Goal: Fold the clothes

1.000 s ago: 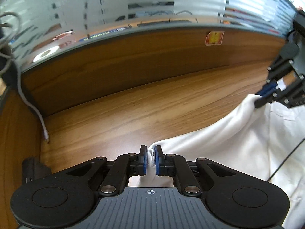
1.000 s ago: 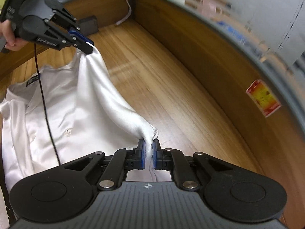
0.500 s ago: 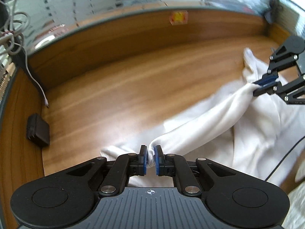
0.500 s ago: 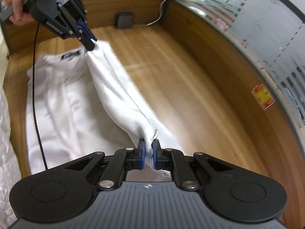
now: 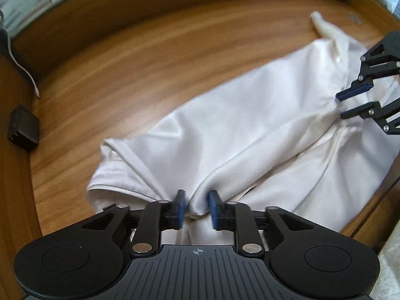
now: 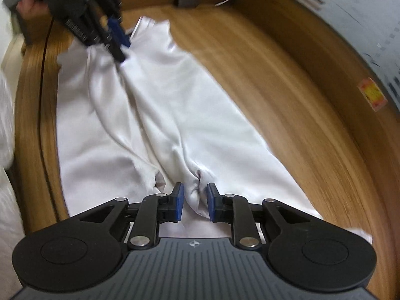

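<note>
A white shirt (image 5: 250, 130) lies folded lengthwise on the wooden table (image 5: 125, 62), with its side laid over its middle. My left gripper (image 5: 196, 208) stands open at the collar end, and a bunch of the fabric still sits loose between its blue pads. My right gripper (image 5: 348, 102) at the far end has its pads apart too. In the right wrist view the shirt (image 6: 162, 105) runs away from my right gripper (image 6: 195, 206), open with a fold of cloth between its fingers, towards my left gripper (image 6: 120, 47), held by a hand (image 6: 27, 2).
A small black block (image 5: 23, 131) and a white cable (image 5: 22, 67) lie at the table's left end. A raised wooden wall with a sticker (image 6: 372, 95) borders the far side. A black cable (image 6: 41, 87) hangs along the near edge beside white plastic wrap (image 6: 5, 125).
Both grippers carried the lifted shirt edge over and down onto the shirt's body. Both then went from shut on the fabric to open, and the cloth now rests on the table.
</note>
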The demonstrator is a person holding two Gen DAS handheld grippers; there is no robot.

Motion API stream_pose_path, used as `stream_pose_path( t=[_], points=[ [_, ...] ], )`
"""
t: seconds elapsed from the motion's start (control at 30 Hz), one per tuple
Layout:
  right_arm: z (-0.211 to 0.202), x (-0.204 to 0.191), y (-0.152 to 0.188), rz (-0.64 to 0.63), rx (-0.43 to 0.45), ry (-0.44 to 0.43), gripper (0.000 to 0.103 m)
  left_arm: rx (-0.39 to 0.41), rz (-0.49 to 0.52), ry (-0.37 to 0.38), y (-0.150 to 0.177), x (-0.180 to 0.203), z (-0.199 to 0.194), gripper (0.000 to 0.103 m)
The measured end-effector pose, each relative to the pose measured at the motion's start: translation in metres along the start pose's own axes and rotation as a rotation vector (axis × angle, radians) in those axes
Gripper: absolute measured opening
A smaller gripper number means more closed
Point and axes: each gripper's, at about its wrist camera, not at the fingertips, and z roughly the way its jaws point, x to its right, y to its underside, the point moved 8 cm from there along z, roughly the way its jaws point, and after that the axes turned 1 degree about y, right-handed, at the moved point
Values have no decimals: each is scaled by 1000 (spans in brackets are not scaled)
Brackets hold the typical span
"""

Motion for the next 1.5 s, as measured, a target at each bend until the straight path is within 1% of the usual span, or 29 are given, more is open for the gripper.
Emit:
stream_pose_path(
  t=[0.03,0.07,0.1,0.23,0.33,0.53,0.7,0.83,0.97,1.03,1.1,1.17,1.4,1.5],
  points=[
    [-8,3,-1,29,14,-2,24,20,-2,3,-2,2,-8,42],
    [-16,8,0,63,27,-1,26,34,-1,2,-3,5,-15,44],
    [-25,13,1,97,39,0,30,44,2,-2,-5,9,-21,44],
    [-50,41,13,209,46,17,30,66,1,-13,-12,29,-35,44],
    [-65,64,32,261,35,49,30,82,-2,-8,-19,50,-41,44],
    [-89,133,77,333,11,94,30,88,-21,6,-43,95,-29,44],
    [-99,197,109,325,-13,116,30,83,-36,4,-60,128,-13,44],
    [-93,241,126,309,-23,105,30,71,-57,-8,-72,148,0,44],
    [-78,277,132,273,-31,85,31,44,-98,-26,-80,160,12,44],
    [-67,292,132,256,-42,70,32,29,-116,-38,-84,163,17,44],
    [-52,305,129,238,-51,53,37,19,-134,-44,-88,164,22,44],
    [-36,318,125,221,-57,37,38,10,-144,-47,-93,166,27,44],
    [23,340,107,117,-101,-25,39,-25,-126,-76,-107,165,40,44],
    [42,343,103,69,-132,-57,39,-34,-114,-69,-109,165,44,43]
  ],
)
